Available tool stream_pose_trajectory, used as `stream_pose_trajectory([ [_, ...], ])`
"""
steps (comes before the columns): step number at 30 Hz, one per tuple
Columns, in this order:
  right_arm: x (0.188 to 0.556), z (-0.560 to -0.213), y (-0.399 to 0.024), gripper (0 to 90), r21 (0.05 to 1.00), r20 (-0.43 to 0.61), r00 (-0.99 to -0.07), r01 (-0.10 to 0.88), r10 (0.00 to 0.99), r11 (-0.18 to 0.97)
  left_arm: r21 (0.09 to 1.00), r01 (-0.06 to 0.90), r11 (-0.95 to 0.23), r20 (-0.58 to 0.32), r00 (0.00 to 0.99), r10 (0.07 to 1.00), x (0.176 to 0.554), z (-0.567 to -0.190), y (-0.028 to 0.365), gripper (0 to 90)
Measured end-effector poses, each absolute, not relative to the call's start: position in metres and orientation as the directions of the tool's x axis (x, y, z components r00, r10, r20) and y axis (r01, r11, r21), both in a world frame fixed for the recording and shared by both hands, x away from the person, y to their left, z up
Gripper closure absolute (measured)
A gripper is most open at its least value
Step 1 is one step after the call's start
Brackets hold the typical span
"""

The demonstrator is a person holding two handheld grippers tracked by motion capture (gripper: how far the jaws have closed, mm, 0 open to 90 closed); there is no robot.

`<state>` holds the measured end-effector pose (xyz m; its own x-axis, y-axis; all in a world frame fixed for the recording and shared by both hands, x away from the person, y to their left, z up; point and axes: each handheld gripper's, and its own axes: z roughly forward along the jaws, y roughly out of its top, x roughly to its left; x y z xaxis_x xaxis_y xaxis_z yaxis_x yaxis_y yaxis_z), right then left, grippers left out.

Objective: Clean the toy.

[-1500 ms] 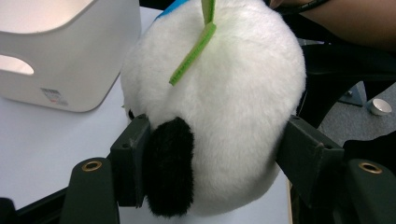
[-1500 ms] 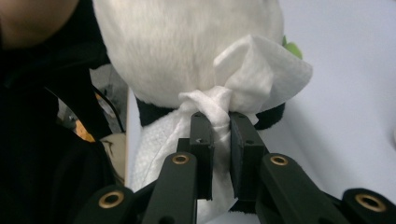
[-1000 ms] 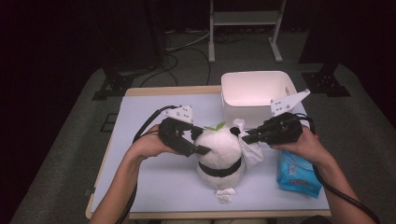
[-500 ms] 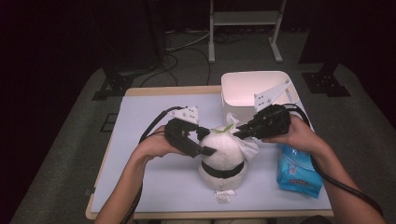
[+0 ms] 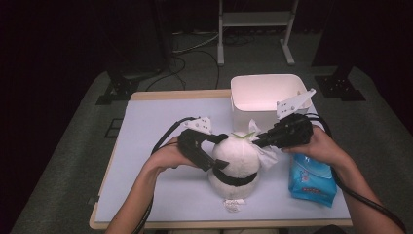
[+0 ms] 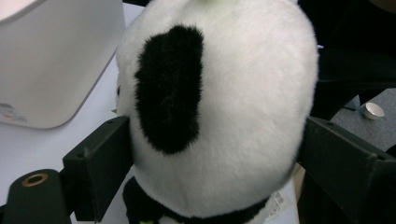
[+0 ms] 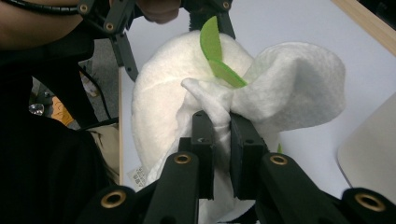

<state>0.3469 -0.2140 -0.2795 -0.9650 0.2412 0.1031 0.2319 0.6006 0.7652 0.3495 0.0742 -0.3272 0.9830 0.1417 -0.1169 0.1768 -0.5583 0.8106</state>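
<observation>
A white-and-black plush panda (image 5: 237, 163) with a green leaf (image 5: 242, 135) on its head stands near the table's front. My left gripper (image 5: 217, 155) straddles its head from the left. Its jaws have just been opening and now stand wide on either side of the plush (image 6: 224, 116), brushing the fur without squeezing it. My right gripper (image 5: 255, 143) comes in from the right, shut on a bunched fold of a white wipe (image 7: 289, 88). The wipe lies against the top of the plush (image 7: 159, 107) beside the leaf (image 7: 212, 46).
A white bin (image 5: 265, 92) stands at the table's back right, just behind the plush. A blue pack of wipes (image 5: 311, 178) lies at the front right under the right forearm. The pale blue tabletop (image 5: 156, 126) has free room on its left half.
My left gripper has sunk a little lower around the plush's head and its jaws stand wider apart. The right gripper, still holding the wipe, has barely shifted.
</observation>
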Motion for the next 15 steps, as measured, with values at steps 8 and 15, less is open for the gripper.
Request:
stream_pose_trajectory([
  [8,0.342,-0.274,-0.220,81.3,0.776,0.078,-0.964,0.219,0.255,0.591,0.849,0.192,-0.492,-0.135,0.980,0.148,0.349,-0.330,0.074,29.9],
  [15,0.343,-0.259,-0.216,81.2,0.800,0.058,-0.968,0.192,0.245,0.569,0.841,0.183,-0.509,-0.116,0.980,0.161,0.350,-0.315,0.079,32.4],
])
